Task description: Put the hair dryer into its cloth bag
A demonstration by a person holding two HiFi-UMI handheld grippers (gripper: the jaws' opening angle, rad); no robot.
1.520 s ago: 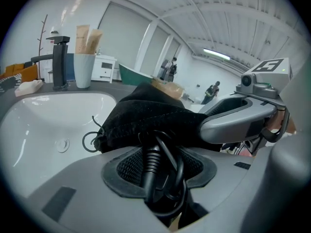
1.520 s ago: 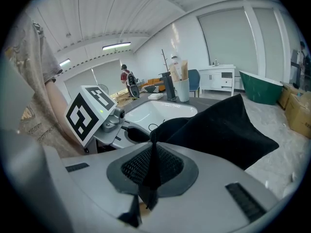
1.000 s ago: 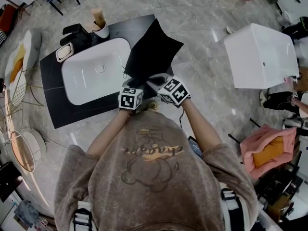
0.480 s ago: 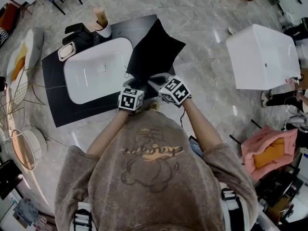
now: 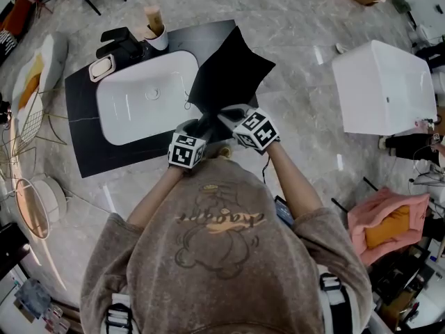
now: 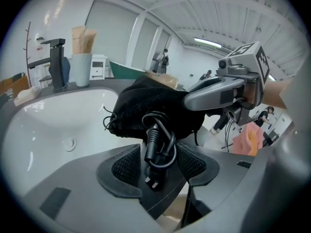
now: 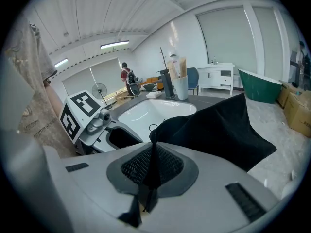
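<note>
Closest to the person, the left tool is standing wide. Its jaws have just been opening, and the coiled power cord is hanging between the pads with its plug dangling at the bottom. As far as the left gripper view shows, the pads are not pressing on it. That opening is reading as a release of the cord at the bag's mouth, so the packing is looking nearly done, with only this loop left outside.

Just beside it, the right tool is clamping narrow on a fold of the black cloth bag at its mouth and holding the bag up.

The hair dryer's body is showing in no view. Judging by the bulge right behind the cord, it is sitting inside the bag, near the mouth. The bag's long axis is running away from the person: mouth toward the tools, closed corners pointing away over the right end of the dark worktop. The coil is standing roughly upright, prongs down. Which way the dryer's nozzle is pointing cannot be told.

Farther off, a white basin is sitting in the worktop left of the bag, with a black tap and a cup at its far edge.
</note>
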